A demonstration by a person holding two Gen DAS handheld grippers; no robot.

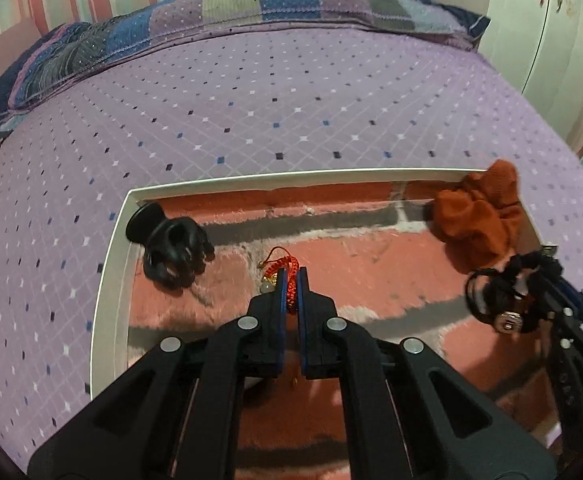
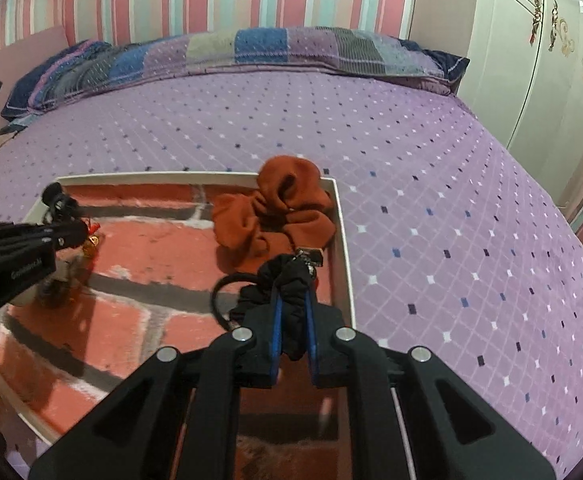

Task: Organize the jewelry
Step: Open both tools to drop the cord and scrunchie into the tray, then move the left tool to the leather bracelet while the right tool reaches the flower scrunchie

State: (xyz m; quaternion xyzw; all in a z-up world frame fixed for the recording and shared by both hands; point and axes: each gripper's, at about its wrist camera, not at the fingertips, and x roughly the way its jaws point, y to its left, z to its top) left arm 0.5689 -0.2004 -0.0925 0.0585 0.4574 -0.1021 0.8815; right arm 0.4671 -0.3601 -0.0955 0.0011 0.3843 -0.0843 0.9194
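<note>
both tongs loaded, hanging over the white tray [image 1: 109,264] with the brick-print liner, which sits on the purple bedspread [image 1: 291,120].

left tongs [image 1: 290,280]: pinched nearly closed on a red braided cord charm [image 1: 287,270] with small gold bits and a pale bead dangling, above the tray's left-middle.

right tongs [image 2: 293,312]: clamped narrow on a black scrunchie [image 2: 291,288] with a thin black hair tie looped off it and a small metal tag at the top, near the tray's right wall.

already in the tray: black claw clip [image 1: 173,250] in the far left corner, rust-orange scrunchie [image 2: 279,212] in the far right corner, partly over the rim.

judgement: roughly half done. two pieces placed, two in the air and not yet set down. no loose items visible on the bed.
</note>
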